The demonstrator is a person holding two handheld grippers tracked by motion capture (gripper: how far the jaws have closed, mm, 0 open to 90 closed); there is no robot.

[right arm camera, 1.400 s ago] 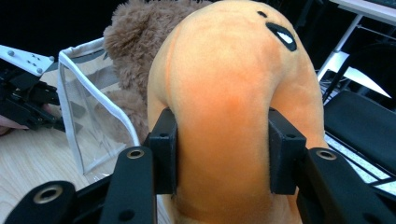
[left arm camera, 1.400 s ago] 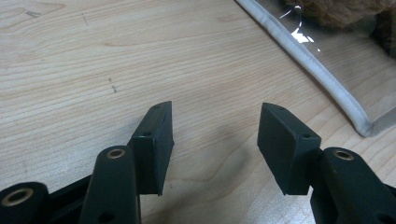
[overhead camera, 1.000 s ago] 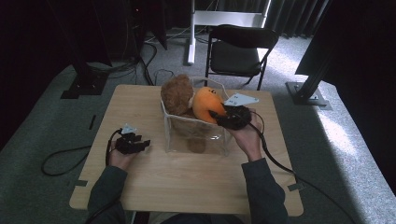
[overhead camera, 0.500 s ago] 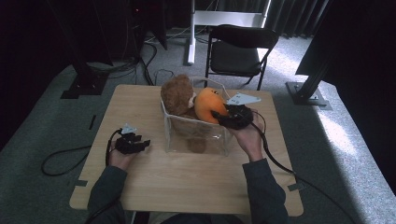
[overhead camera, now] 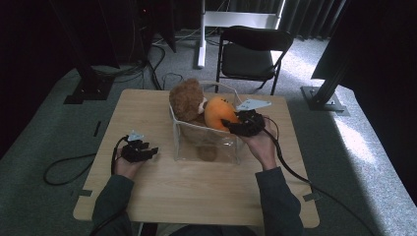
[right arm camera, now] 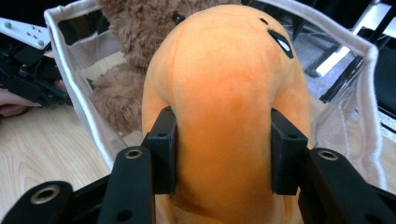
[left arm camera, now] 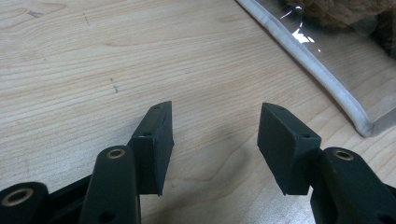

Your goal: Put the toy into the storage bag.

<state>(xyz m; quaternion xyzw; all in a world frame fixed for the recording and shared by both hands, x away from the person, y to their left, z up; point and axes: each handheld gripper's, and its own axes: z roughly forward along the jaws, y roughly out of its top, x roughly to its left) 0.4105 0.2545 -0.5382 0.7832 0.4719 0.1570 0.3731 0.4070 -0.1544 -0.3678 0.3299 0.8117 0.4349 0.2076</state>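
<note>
Right gripper (right arm camera: 223, 156) squeezing orange plush toy (right arm camera: 229, 93) over clear bag (overhead camera: 206, 142), left gripper (left arm camera: 215, 140) resting wide open, empty, on wooden surface (overhead camera: 196, 191), black chair (overhead camera: 251, 54) standing behind on grey carpet (overhead camera: 44, 123)

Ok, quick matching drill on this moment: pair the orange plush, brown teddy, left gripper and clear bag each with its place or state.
Things:
1. orange plush
2. brown teddy
3. left gripper
4. clear bag

States:
a. open, low over bare wood
b. stands mid-table, white-rimmed
c. squeezed between the right gripper's jaws
d. sits in the bag, ungripped

Pairs: 1-c, 2-d, 3-a, 4-b
</note>
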